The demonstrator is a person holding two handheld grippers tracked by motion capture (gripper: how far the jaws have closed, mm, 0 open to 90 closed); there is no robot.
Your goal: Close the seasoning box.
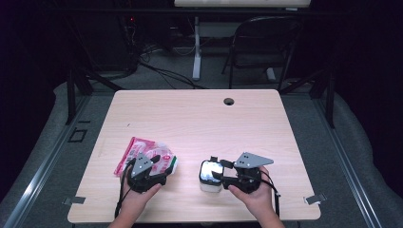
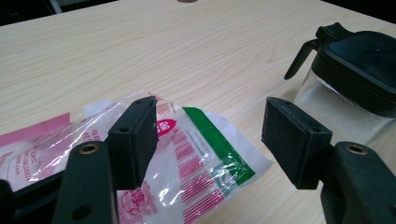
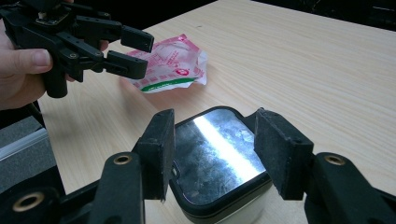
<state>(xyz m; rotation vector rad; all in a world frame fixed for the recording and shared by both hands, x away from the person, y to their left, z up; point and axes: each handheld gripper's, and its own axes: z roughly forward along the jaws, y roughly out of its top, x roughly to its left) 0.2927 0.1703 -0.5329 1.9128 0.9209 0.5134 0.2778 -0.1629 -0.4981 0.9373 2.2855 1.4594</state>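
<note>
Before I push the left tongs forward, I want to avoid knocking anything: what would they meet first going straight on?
Most likely the pink snack bag, lying right under and ahead of the open left tongs; the lidded container sits off to one side.

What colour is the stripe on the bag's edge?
Green, along the plastic bag; the left gripper view shows it best.
</note>
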